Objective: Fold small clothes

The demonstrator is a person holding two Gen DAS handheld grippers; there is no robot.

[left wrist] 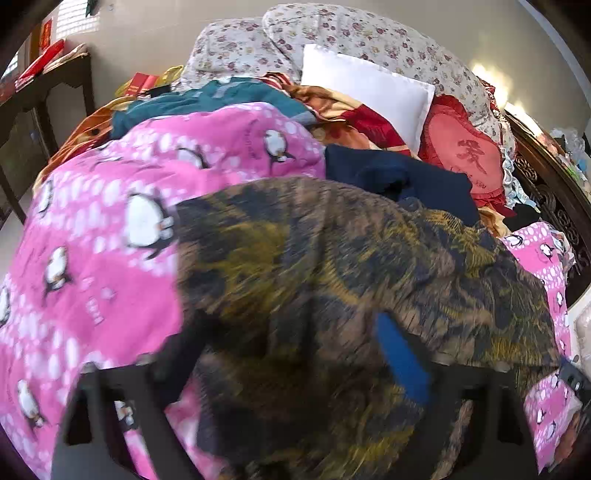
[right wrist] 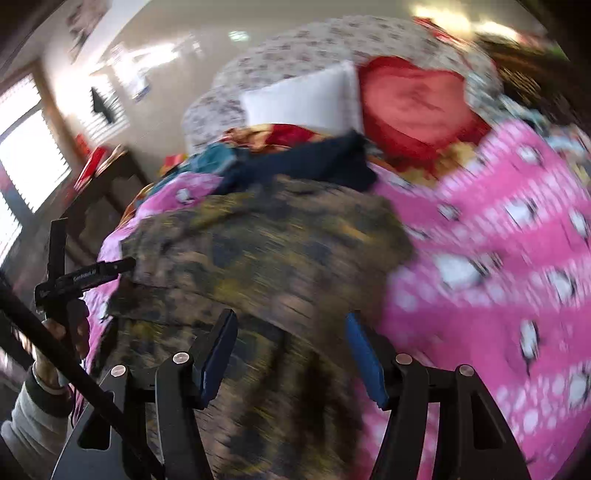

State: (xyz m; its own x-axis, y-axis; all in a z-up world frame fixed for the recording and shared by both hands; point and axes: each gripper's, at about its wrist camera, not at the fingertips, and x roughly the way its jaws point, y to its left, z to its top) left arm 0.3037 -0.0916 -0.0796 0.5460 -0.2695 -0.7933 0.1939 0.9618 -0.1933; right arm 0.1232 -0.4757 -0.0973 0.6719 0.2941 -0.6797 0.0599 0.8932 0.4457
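On the bed: pink penguin-print blanket (left wrist: 92,229) spread over the mattress, brown-and-yellow patterned garment (left wrist: 314,266) lying on top of it.
Garment: rumpled, partly doubled over itself, reaching from mid-blanket down to both claws; blurred in both views.
Left gripper (left wrist: 280,354): fingers wide apart, blue pad (left wrist: 402,362) showing on one finger, cloth draped between and over them; whether any fabric is pinched cannot be told through the blur.
Right gripper (right wrist: 291,350): fingers (right wrist: 218,350) spread wide, blue pads facing each other, garment lying between them without being squeezed.
Seen from the right wrist: left gripper's black body (right wrist: 85,277) at the garment's left edge, with the left hand (right wrist: 55,343) wrapped around its handle.
Behind the garment: dark navy cloth (left wrist: 399,177) touching its far edge, teal cloth (left wrist: 207,99) farther back.
Head of the bed: white pillow (left wrist: 369,88), red heart-shaped cushion (left wrist: 461,147) just beside it, floral quilt (left wrist: 332,33) bunched behind both.
Far left: dark wooden side table (left wrist: 44,92) against the wall.
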